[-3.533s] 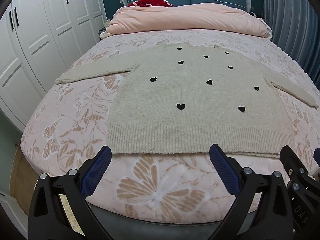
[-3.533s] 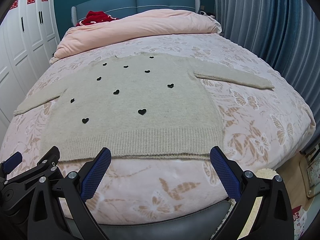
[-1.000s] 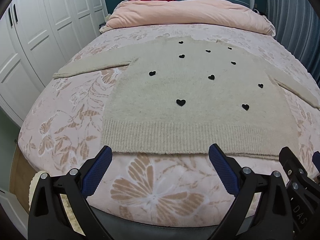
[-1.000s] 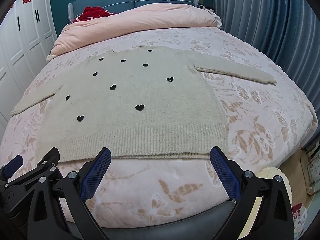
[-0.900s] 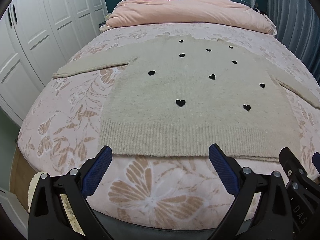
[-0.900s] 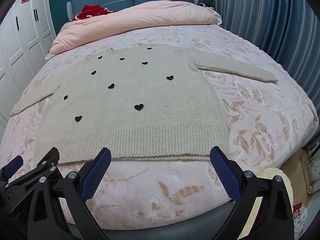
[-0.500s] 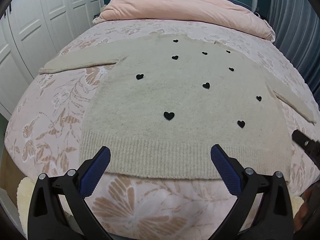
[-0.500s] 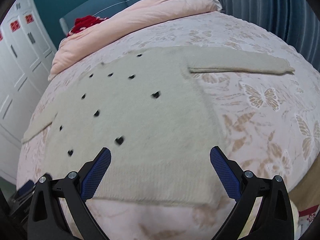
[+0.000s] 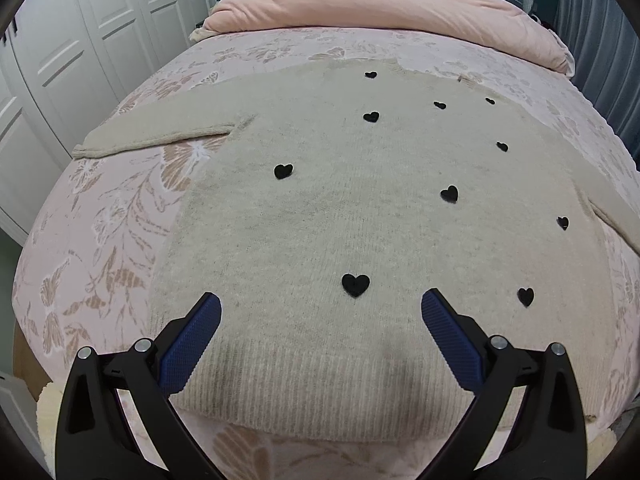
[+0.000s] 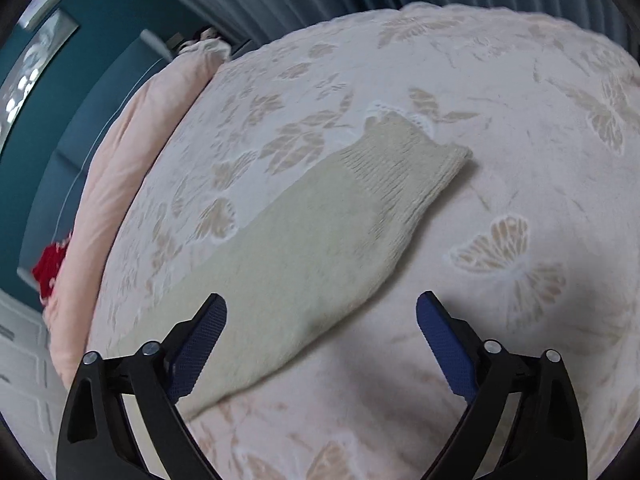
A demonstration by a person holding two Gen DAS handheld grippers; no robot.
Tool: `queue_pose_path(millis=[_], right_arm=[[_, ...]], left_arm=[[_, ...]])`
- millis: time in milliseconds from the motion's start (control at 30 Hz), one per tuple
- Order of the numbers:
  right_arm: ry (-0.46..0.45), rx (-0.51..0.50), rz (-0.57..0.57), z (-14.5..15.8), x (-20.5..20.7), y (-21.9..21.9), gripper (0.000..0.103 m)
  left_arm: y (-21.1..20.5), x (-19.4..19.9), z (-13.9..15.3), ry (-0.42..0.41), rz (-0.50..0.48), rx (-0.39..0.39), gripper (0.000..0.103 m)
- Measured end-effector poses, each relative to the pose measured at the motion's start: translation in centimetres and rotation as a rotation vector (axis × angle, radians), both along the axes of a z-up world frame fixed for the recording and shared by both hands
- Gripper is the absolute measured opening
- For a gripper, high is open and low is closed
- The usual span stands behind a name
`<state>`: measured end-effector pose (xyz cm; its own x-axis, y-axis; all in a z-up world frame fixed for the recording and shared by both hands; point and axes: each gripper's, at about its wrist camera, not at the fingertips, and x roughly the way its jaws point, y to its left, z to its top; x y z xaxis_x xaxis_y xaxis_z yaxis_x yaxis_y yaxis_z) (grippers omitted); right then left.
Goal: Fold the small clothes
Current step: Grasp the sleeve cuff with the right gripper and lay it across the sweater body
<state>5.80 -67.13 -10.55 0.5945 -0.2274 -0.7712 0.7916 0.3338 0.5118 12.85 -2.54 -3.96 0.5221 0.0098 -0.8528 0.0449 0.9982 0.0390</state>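
Left-wrist view shows our sweater (image 9: 320,216) flat and unfolded under the gaping left gripper (image 9: 320,332), while our empty right gripper (image 10: 320,336), jaws narrowing, nears the sleeve (image 10: 344,216).

A bed (image 9: 120,216) spread with butterfly-patterned pink bedding is flanked by white wardrobe doors (image 9: 80,60) at upper left and blue curtains (image 9: 600,40) at upper right.
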Motion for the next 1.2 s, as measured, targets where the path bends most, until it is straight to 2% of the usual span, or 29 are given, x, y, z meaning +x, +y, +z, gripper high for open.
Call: queue_pose_path(millis=[33, 100, 133, 167, 200, 233, 300, 367, 467, 567, 667, 767, 867, 933, 967, 1033, 1133, 1200], right_arm=[[-0.016, 0.038, -0.032, -0.9, 0.3, -1.0, 0.08], [-0.045, 0.088, -0.079, -2.1, 0.6, -2.2, 0.064], [-0.058, 0.09, -0.098, -2.2, 0.9, -2.4, 0.06], [-0.07, 0.085, -0.105, -2.1, 1.4, -2.4, 0.048], [-0.082, 0.083, -0.101, -1.9, 2.0, -2.4, 0.02], [-0.102, 0.086, -0.099, -1.5, 2.7, -2.2, 0.015], [-0.232, 0.051, -0.094, 0.6, 3.5, -0.8, 0.015], [-0.341, -0.02, 0.002, 4.1, 5.6, 1.5, 0.014], [-0.437, -0.137, 0.264, 10.2, 10.4, 7.9, 0.014], [-0.504, -0.227, 0.579, 15.2, 15.3, 17.8, 0.015], [-0.531, -0.204, 0.881, 15.9, 19.7, 28.7, 0.019], [-0.433, -0.172, 1.056, 12.3, 23.0, 37.3, 0.031], [-0.287, -0.228, 1.068, 8.5, 23.3, 41.2, 0.031], [-0.28, -0.167, 1.011, 6.8, 21.8, 40.2, 0.037], [-0.274, -0.134, 0.972, 6.0, 20.4, 40.0, 0.045], [-0.253, -0.087, 0.876, 4.4, 18.0, 37.2, 0.05], [-0.214, -0.04, 0.748, 2.3, 15.1, 32.8, 0.055], [-0.192, 0.002, 0.677, 0.9, 14.2, 30.0, 0.055]], left_arm=[[0.0, 0.2, -0.2, 0.006, -0.002, -0.002, 0.098], [0.1, 0.5, -0.6, 0.012, -0.002, 0.0, 0.098], [0.1, 0.7, -0.7, 0.01, -0.002, 0.002, 0.098], [0.3, 0.8, -0.7, 0.008, -0.001, 0.005, 0.098], [0.4, 1.0, -0.8, 0.007, 0.0, 0.006, 0.098], [0.6, 1.1, -0.9, 0.009, 0.001, 0.004, 0.098], [1.1, 1.4, -0.9, 0.009, 0.007, -0.003, 0.098], [1.7, 1.5, -0.8, 0.003, 0.013, -0.014, 0.098], [2.7, 1.8, -0.2, -0.013, 0.024, -0.069, 0.098], [3.8, 2.2, 0.8, -0.034, 0.042, -0.155, 0.098], [4.8, 2.9, 1.5, -0.047, 0.071, -0.25, 0.098], [5.5, 4.1, 1.7, -0.033, 0.101, -0.337, 0.098], [5.7, 6.6, 1.6, 0.01, 0.104, -0.413, 0.098], [5.6, 8.6, 1.5, 0.029, 0.087, -0.462, 0.098], [5.3, 9.8, 1.4, 0.038, 0.072, -0.49, 0.098], [4.5, 12.7, 0.7, 0.069, 0.052, -0.525, 0.098], [3.4, 17.2, -1.5, 0.118, 0.082, -0.556, 0.098], [2.6, 19.8, -3.5, 0.181, 0.115, -0.598, 0.097]])
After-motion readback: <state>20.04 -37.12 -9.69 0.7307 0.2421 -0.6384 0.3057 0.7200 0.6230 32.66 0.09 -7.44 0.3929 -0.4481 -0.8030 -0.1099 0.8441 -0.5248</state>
